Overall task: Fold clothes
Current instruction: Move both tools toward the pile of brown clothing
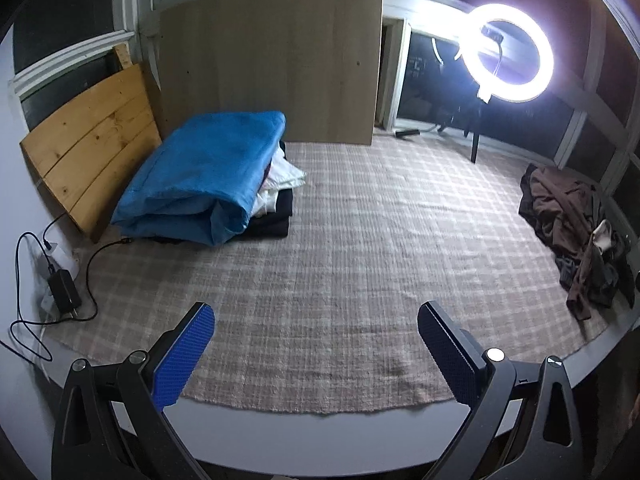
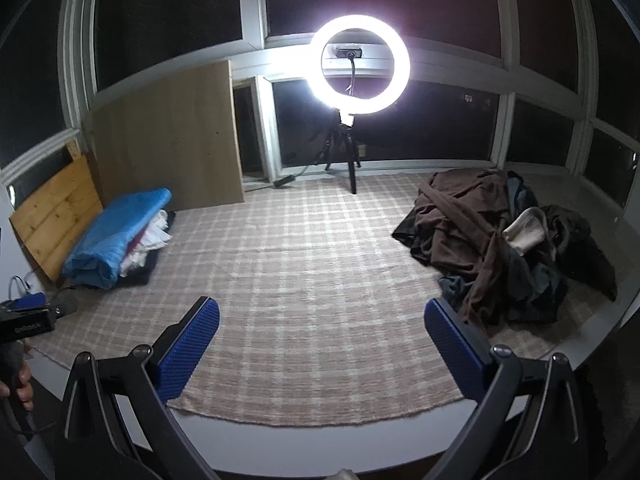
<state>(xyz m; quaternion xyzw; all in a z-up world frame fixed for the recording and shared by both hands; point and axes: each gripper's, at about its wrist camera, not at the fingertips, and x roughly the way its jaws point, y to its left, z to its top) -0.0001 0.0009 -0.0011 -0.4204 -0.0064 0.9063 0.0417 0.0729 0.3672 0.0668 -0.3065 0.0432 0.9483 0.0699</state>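
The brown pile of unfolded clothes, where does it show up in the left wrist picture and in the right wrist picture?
Left wrist view: the brown clothes pile lies at the far right edge of the checked rug.
Right wrist view: the pile lies right of centre, larger.
Shared landmark: the ring light stands behind the rug, left of the pile.

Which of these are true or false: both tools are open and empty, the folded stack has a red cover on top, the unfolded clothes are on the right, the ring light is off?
1. Left tool and right tool are open and empty. True.
2. The folded stack has a red cover on top. False: blue.
3. The unfolded pile lies right on the checked rug. True.
4. The ring light is off. False: it glows brightly.
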